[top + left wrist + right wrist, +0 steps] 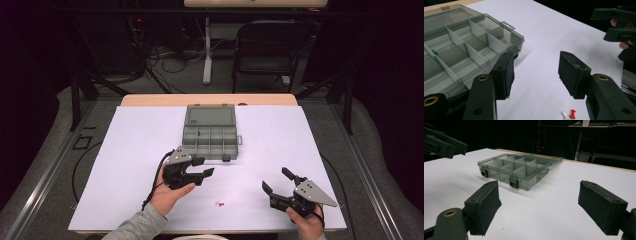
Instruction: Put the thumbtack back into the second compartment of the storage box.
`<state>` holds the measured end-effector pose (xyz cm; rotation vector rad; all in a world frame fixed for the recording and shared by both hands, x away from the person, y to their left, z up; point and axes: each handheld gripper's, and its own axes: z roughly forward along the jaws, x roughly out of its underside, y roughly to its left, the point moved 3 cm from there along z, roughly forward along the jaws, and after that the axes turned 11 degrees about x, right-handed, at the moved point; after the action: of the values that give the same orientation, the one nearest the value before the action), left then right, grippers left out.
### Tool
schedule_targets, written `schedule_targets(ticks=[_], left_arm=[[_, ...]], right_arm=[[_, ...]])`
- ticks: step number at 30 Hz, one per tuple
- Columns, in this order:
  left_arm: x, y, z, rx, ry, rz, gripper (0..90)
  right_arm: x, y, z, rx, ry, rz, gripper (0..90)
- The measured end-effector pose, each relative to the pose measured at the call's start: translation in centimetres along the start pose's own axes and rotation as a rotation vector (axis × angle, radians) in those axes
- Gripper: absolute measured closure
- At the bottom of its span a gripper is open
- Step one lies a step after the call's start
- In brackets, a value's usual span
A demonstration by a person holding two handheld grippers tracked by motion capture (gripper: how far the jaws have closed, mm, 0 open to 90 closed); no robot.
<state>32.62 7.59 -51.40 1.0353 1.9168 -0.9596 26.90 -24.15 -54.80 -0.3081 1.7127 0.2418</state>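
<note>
A white sheet-covered rectangular table [140,150] carries everything, with a bare wooden strip along its far edge. Ahead of both claws, near the far middle of the sheet, lies a smoky grey translucent plastic organiser box [210,138] with its lid [210,115] folded flat back and its divided compartments open to the top. In the right gripper view the box [516,170] stands beyond and between the jaws, its two dark latches facing the claw.

The left gripper [201,167], black with a grey three-cornered plate on top, is held in the person's left hand [167,196] just short of the box's near edge, jaws pointing right. Its jaws stand wide apart with nothing between them; in the left gripper view the box [461,47] sits close beside the left-hand jaw.

The right gripper [276,180], black with the same grey plate, is held in the right hand [303,224], well off to the near right of the box, jaws angled toward the upper left. Its jaws also gape wide and empty.

In one compartment, just beyond the left claw's jaw, lies a tiny green item [434,52], too small to identify.

On the bare sheet between the two claws, nearer the person, lie a small red pushpin [572,113] and a small white pushpin [564,115], touching or nearly so, just below the left claw's open gap in the left gripper view.
</note>
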Motion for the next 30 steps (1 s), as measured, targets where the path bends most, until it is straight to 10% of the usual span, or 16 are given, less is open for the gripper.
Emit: schedule_targets(ticks=[30], left_arm=[[6.2,-2.8,3.1,0.049,0.141,-0.043,73.0]], right_arm=[[0.1,-0.1,0.1,0.001,0.003,0.001,16.9]])
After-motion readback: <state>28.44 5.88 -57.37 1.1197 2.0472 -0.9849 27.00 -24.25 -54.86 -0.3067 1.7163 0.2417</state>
